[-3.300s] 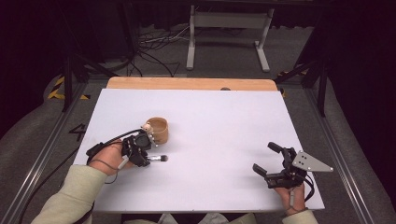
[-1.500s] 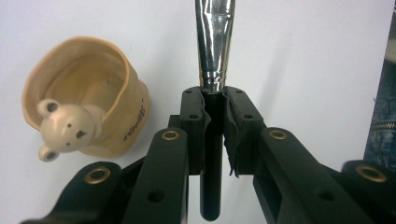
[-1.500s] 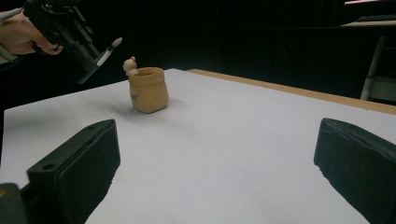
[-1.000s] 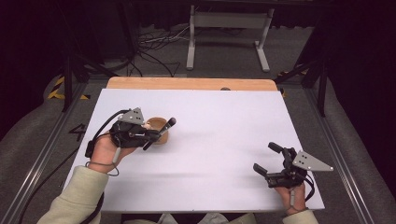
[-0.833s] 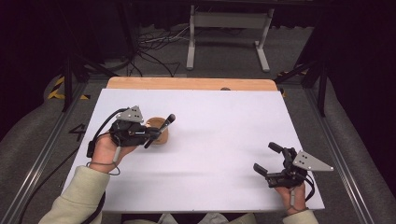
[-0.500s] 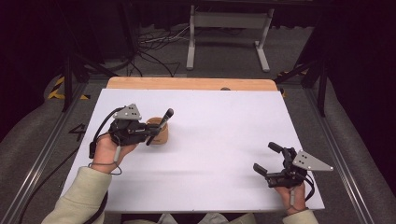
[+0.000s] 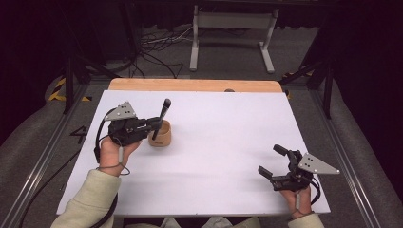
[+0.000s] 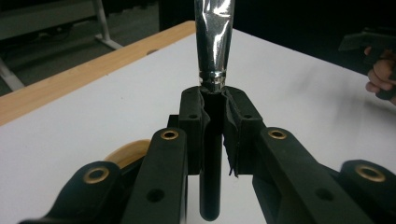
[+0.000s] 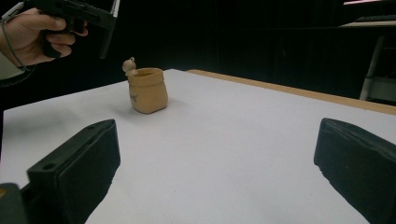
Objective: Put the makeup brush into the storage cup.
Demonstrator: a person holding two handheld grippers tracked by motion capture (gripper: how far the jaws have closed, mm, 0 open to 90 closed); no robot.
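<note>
The left gripper [image 7: 154, 124] squeezes a brush [image 7: 161, 118] tight — its black handle sits between the jaws and its silver neck sticks out past them. It holds the brush tilted just above the little tan pot [image 7: 160, 134]. The pot stands on the white table [image 7: 228, 142], on the left side. The right gripper [image 7: 275, 162] rests far away near the table's right corner — its jaws are wide apart with nothing in them.
</note>
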